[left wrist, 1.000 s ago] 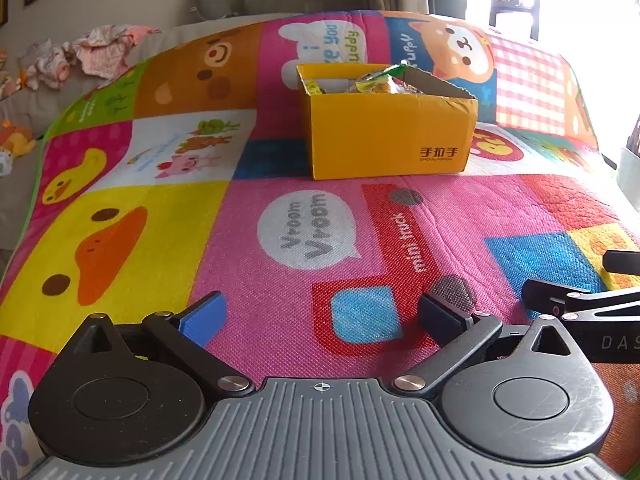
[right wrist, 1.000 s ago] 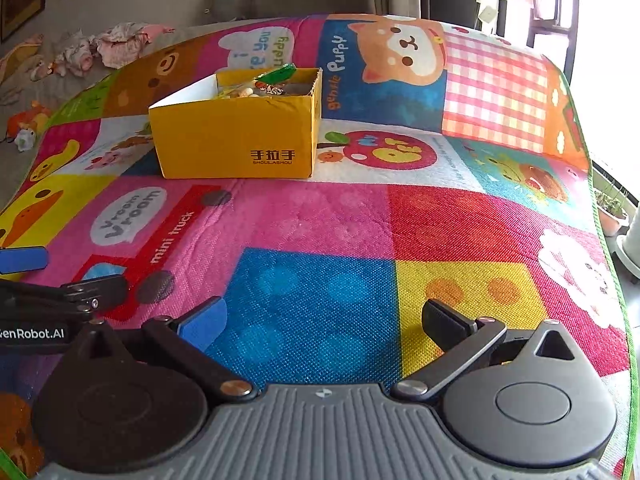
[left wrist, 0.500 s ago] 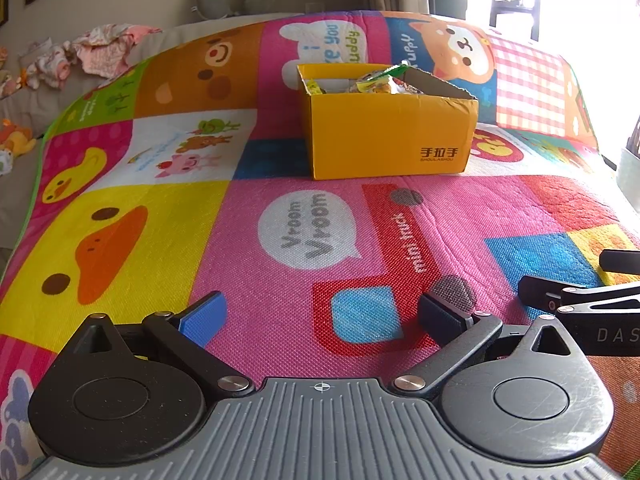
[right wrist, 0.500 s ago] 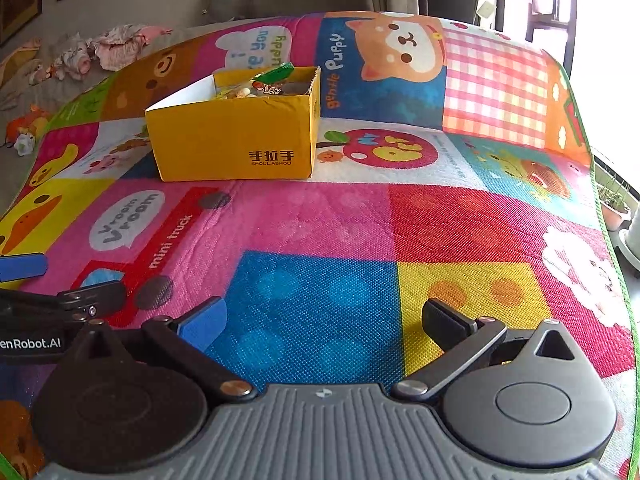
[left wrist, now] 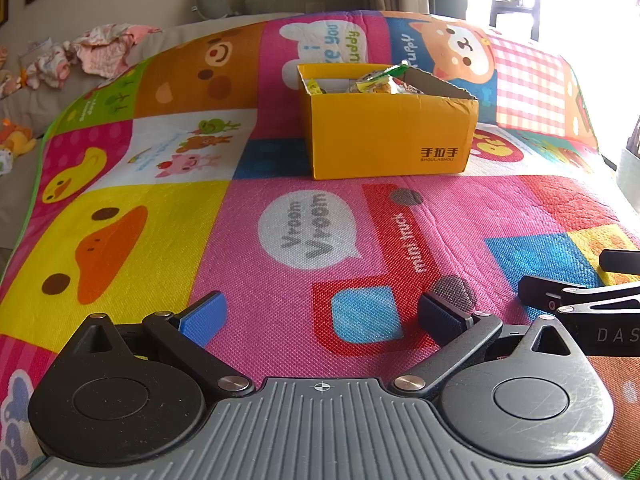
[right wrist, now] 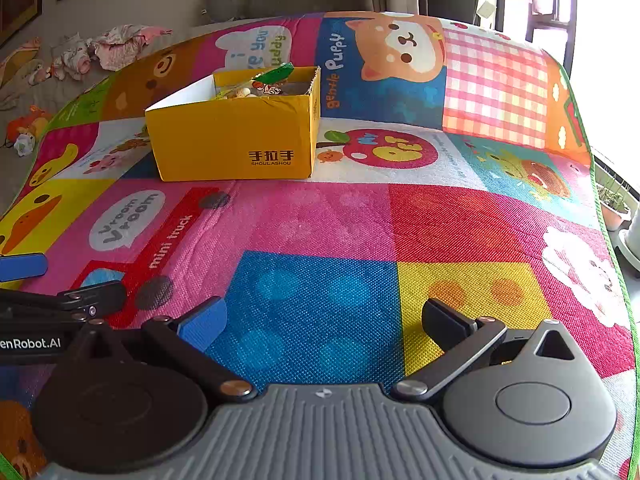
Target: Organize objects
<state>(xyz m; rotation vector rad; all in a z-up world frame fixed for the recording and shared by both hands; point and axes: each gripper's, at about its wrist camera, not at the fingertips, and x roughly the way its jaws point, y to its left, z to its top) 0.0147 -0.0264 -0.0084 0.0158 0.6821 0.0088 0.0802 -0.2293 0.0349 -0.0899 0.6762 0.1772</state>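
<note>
The left gripper [left wrist: 322, 314] has a ribbed grey base plate with a small crosshair mark at its front edge, flanked by two round black discs, the right one scratched. Black link arms with silver rivets run forward to the fingers [left wrist: 203, 314], one faced with a blue pad, the other dark. The right gripper [right wrist: 324, 320] is built the same: grey ribbed plate, black discs, triangular cut-outs in the black housings, silver rivets, a blue pad on one of its fingers [right wrist: 204, 322]. White lettering reads "DAS" and "enRobot.AI" on the black side bodies.
</note>
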